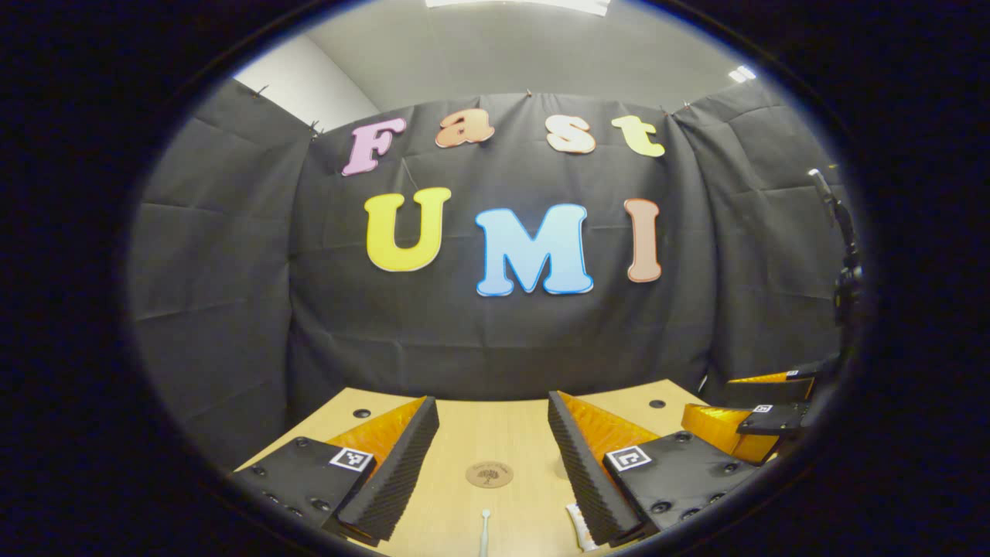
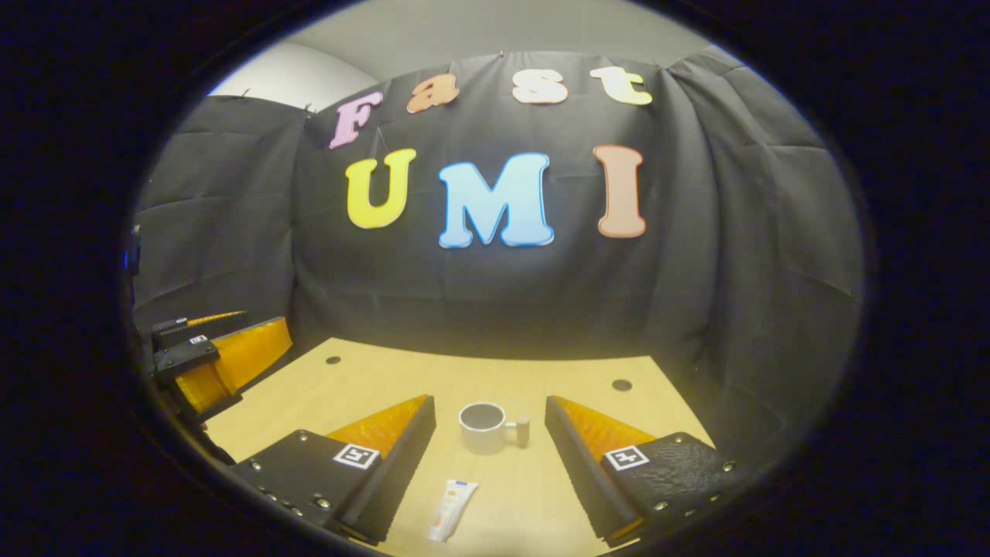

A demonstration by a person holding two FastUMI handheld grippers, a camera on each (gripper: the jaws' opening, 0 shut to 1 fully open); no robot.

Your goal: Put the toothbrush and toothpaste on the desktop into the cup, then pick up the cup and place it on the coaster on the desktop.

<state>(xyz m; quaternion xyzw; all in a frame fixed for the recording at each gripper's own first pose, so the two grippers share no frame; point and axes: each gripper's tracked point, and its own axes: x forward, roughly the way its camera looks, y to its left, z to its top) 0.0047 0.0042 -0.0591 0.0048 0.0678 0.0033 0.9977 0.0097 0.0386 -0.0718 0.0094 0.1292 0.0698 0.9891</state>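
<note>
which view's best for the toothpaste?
Right gripper view: the toothpaste lies whole on the desktop, between that tool's open fingers, nearer than the cup. In the left gripper view only its end peeks out beside a finger.

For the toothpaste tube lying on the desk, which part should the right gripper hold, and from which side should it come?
Grip the toothpaste across its flat body near the middle, coming down from above. It lies flat on the desk, pointing roughly away from the camera, between the open fingers of the right gripper. Closing on its long edges probably suits best. The cup stands just beyond.
</note>
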